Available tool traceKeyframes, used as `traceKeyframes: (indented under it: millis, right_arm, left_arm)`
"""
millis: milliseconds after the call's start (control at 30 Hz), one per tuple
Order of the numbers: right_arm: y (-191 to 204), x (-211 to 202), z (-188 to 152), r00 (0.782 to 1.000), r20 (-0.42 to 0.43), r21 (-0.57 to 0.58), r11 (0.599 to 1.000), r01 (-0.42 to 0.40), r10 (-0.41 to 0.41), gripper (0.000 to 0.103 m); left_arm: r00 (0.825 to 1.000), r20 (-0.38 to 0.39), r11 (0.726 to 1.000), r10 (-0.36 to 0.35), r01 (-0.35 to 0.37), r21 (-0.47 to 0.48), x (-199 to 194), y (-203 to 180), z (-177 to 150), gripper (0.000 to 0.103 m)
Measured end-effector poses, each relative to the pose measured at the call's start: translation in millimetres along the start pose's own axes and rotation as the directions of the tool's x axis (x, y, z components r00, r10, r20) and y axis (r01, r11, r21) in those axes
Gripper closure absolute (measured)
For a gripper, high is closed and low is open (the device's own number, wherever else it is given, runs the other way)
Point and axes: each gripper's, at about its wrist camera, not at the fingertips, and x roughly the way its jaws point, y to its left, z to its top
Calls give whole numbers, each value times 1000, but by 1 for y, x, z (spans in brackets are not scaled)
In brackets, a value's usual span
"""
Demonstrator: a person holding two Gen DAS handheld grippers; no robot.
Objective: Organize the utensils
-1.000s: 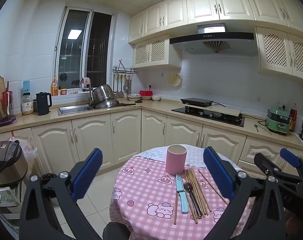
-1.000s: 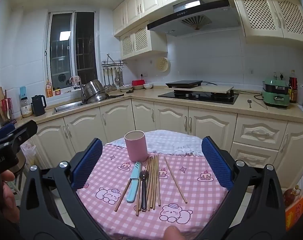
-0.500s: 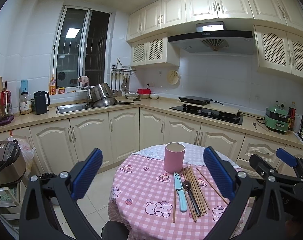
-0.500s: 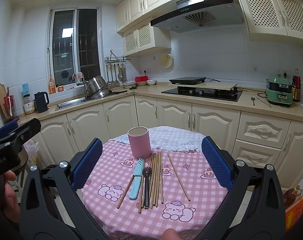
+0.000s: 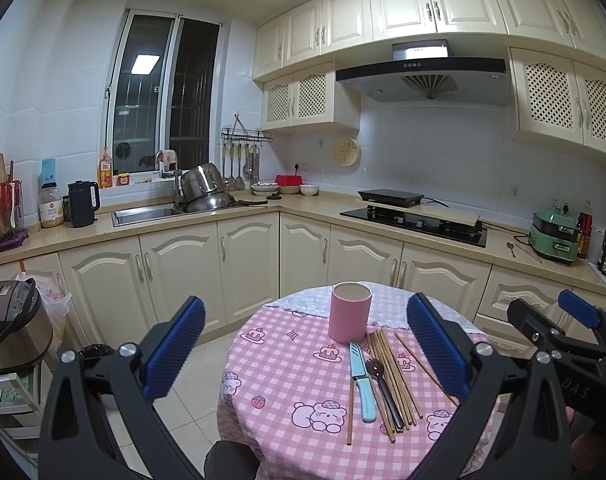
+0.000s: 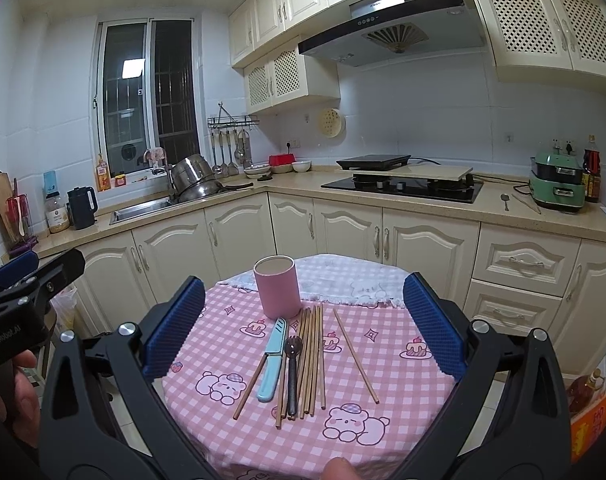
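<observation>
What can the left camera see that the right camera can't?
Only the left wrist view shows the rice cooker on a rack by the floor, and the right gripper poking in from the side. Only the right wrist view shows the left gripper and the hand holding it. Both show the pink cup, the blue knife, the dark spoon and the chopsticks lying on the pink checked tablecloth.
</observation>
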Motion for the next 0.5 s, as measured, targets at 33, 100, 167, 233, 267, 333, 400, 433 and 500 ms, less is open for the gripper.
traceKeyframes:
  millis: [33, 100, 167, 233, 267, 333, 400, 433, 500]
  right_arm:
    - [0, 0, 0, 1000, 0, 0, 1000, 1, -1, 6]
    - [0, 1, 1, 1000, -1, 1, 1000, -1, 1, 6]
    - [1, 4, 0, 1000, -4, -6, 1000, -2, 2, 6]
    - [2, 8, 1, 1000, -9, -15, 1000, 2, -2, 6]
    - [3, 11, 1, 1000, -14, -19, 1000, 1, -2, 6]
    - [2, 16, 2, 1000, -18, -21, 1000, -1, 1, 6]
    - [3, 25, 2, 999, -33, -30, 1000, -5, 4, 6]
    - [3, 29, 2, 999, -41, -35, 999, -9, 8, 6]
    - [6, 43, 1, 998, -59, -51, 999, -15, 12, 6]
  left_arm:
    - [1000, 0, 1000, 1, -1, 1, 0, 0, 0, 4]
    - [1000, -3, 1000, 0, 0, 0, 2, 1, -2, 4]
    - [1000, -16, 1000, -4, 4, -4, 6, 1, -4, 4]
    - [999, -31, 1000, -7, 7, -2, 11, 0, -7, 4]
    - [999, -38, 1000, -9, 9, -1, 14, 1, -7, 4]
    - [998, -54, 1000, -11, 11, -1, 21, 1, -11, 4]
    - [997, -72, 1000, -14, 14, 0, 29, 1, -15, 4]
    - [996, -83, 1000, -15, 15, 1, 34, 1, -18, 4]
    - [994, -104, 1000, -16, 16, 7, 45, -1, -23, 4]
